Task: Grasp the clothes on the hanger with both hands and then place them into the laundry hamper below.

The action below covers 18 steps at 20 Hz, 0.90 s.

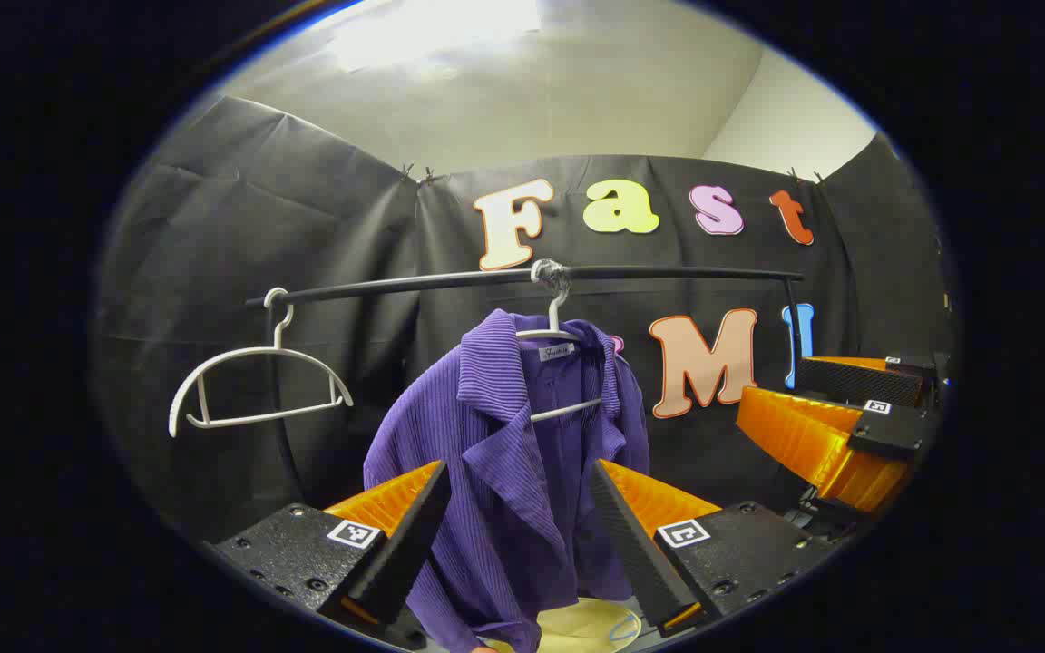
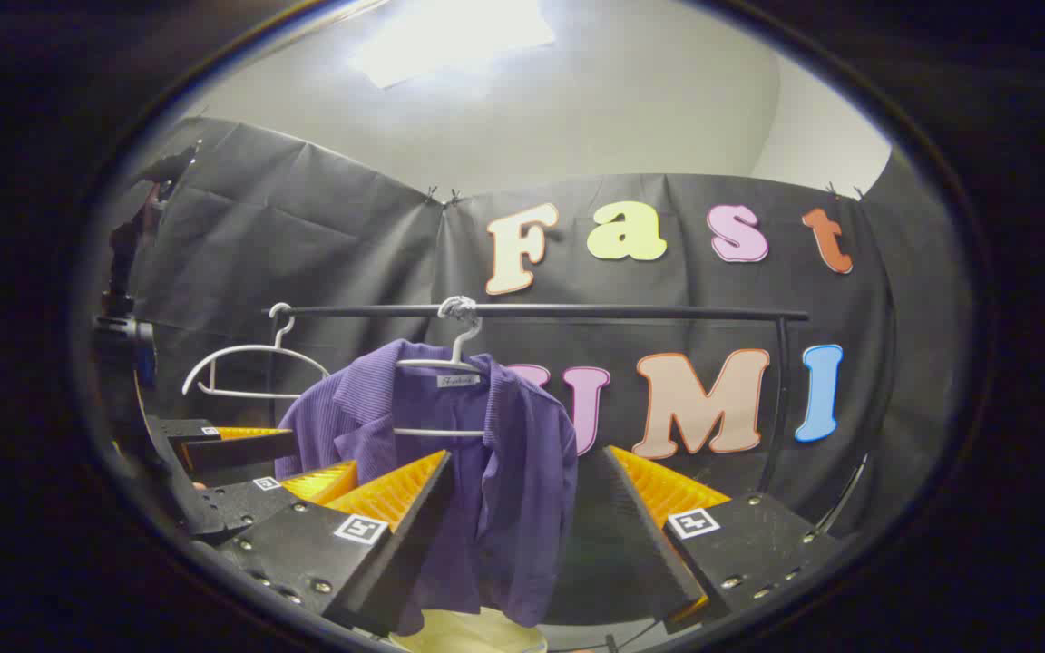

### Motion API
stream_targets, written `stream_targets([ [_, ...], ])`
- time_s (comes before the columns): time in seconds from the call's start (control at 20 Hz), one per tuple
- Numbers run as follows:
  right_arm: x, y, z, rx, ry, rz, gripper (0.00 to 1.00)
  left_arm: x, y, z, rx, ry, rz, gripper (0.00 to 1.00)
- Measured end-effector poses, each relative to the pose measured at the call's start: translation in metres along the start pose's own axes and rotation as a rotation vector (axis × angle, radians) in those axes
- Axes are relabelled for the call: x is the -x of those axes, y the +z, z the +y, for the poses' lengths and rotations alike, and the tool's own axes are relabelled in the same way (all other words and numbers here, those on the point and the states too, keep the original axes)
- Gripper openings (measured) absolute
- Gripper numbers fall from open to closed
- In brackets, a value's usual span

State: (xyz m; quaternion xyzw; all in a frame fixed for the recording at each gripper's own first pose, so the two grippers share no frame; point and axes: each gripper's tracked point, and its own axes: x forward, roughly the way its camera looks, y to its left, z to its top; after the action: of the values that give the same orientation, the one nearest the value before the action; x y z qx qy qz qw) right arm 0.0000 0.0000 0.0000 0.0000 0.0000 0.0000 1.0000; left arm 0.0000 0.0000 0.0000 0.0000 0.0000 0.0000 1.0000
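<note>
Hanging from a white hanger (image 1: pixel 559 358) on the black rail (image 1: pixel 522 277), the purple shirt (image 1: pixel 522 462) sits straight ahead of both grippers, its collar up at the hanger and its hem dropping low toward the pale laundry hamper (image 1: pixel 590 626) underneath.

From the left gripper view, the left gripper (image 1: pixel 518 521) has its jaws spread wide, and the shirt's front panel and lapel show in the gap between the two fingers (farther off, not touching either one as far as can be told). The other gripper juts in at the right edge, beside the shirt.

From the right gripper view, the right gripper (image 2: pixel 522 526) is likewise parted, nothing pinched; the shirt's right-hand half and sleeve hang in the gap between its fingers, beyond them. The left gripper shows lower left there, near the shirt's other shoulder, jaws apart too.

A second hanger (image 1: pixel 255 385), bare, hangs at the rail's left end, well apart from the shirt. Black cloth (image 1: pixel 259 236) backs everything.
</note>
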Motion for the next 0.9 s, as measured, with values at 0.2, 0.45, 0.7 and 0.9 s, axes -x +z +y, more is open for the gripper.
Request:
stream_targets([
  [0.2, 0.003, -0.001, 0.000, -0.001, 0.000, 0.009, 0.93, -0.004, -0.007, 0.001, 0.001, 0.014, 0.030, 0.92],
  [0.45, 0.010, -0.001, -0.010, 0.012, -0.022, 0.020, 0.93, -0.012, -0.020, 0.003, 0.005, 0.028, 0.065, 0.95],
  [0.7, 0.014, 0.002, -0.023, 0.027, -0.054, 0.018, 0.96, -0.021, -0.027, -0.001, 0.016, 0.032, 0.082, 0.92],
  [0.9, 0.017, 0.004, -0.037, 0.017, -0.098, 0.015, 0.93, -0.034, -0.038, -0.003, 0.004, 0.049, 0.095, 0.92],
])
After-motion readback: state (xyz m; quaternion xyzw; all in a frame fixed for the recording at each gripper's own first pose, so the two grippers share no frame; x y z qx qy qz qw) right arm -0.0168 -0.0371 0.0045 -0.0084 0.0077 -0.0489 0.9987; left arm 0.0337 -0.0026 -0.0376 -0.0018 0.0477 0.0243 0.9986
